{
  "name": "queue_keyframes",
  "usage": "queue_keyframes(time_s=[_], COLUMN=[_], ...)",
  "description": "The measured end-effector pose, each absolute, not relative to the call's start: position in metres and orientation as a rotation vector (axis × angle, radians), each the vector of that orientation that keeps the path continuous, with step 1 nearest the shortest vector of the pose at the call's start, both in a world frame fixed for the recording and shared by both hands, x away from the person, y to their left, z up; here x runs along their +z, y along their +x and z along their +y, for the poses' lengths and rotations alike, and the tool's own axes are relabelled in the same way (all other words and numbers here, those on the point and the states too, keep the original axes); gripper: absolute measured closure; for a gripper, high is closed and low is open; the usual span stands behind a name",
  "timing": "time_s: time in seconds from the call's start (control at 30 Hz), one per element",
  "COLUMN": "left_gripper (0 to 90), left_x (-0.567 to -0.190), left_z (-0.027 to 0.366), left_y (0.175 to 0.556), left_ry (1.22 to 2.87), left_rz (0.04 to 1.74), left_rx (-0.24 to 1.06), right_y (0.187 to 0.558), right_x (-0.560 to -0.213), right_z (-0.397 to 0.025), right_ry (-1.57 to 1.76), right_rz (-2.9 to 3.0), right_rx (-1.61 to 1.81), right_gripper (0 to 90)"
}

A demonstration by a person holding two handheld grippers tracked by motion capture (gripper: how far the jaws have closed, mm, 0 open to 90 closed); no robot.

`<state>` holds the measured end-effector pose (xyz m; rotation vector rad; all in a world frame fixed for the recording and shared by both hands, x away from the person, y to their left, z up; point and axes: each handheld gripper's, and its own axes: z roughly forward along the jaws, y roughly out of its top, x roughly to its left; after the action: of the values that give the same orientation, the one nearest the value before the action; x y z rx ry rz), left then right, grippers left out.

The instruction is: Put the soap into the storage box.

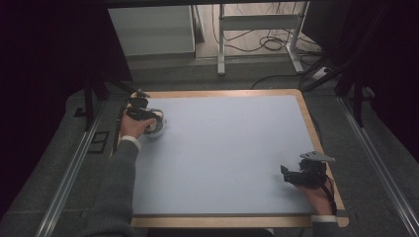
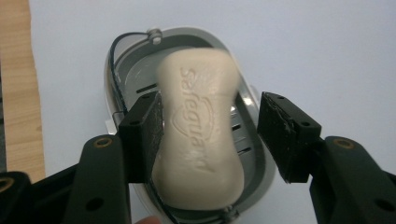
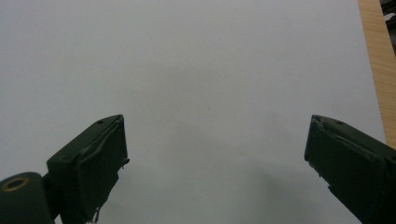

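Left claw (image 2: 210, 135): open wide around the soap bar (image 2: 198, 135), one jaw touching it.
Soap bar: in the soap dish (image 2: 254, 161).
Right claw (image 3: 215, 168): wide open, holding nothing, over the table (image 3: 210, 60).

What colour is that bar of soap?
Cream, nearly off-white; the soap shows best in the left gripper view, lying in a grey dish.

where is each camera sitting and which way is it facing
High view: above the person's side of the table, looking forward and down; forearms, left gripper and right gripper show.
Left gripper view: rides the left gripper, looking down its jaws at the soap in its dish.
Right gripper view: rides the right gripper, looking between its spread jaws at bare table.
Shared: the dish shows in the high and left gripper views.
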<state>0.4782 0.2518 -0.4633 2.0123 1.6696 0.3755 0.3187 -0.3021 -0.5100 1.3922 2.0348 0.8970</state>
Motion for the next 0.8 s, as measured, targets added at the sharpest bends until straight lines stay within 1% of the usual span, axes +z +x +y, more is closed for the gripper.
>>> queue_keyframes(time_s=[0.3, 0.37, 0.47, 0.63, 0.8], left_gripper=[35.8, 32.3, 30.8, 29.9, 28.7], left_x=[-0.455, -0.453, -0.449, -0.444, -0.444], left_z=[0.241, 0.239, 0.234, 0.221, 0.203], left_y=[0.470, 0.467, 0.460, 0.448, 0.435], left_ry=[2.022, 2.025, 2.025, 2.041, 2.101], left_rz=[1.597, 1.576, 1.536, 1.440, 1.330], left_rx=[0.387, 0.383, 0.379, 0.365, 0.354], right_y=[0.318, 0.318, 0.318, 0.317, 0.315], right_x=[-0.510, -0.510, -0.510, -0.510, -0.510], right_z=[-0.302, -0.302, -0.302, -0.302, -0.303], right_ry=[1.389, 1.389, 1.389, 1.388, 1.395], right_rz=[2.036, 2.036, 2.036, 2.038, 2.031], right_rx=[0.890, 0.890, 0.894, 0.890, 0.889], right_gripper=[5.7, 5.7, 5.7, 5.7, 5.7])
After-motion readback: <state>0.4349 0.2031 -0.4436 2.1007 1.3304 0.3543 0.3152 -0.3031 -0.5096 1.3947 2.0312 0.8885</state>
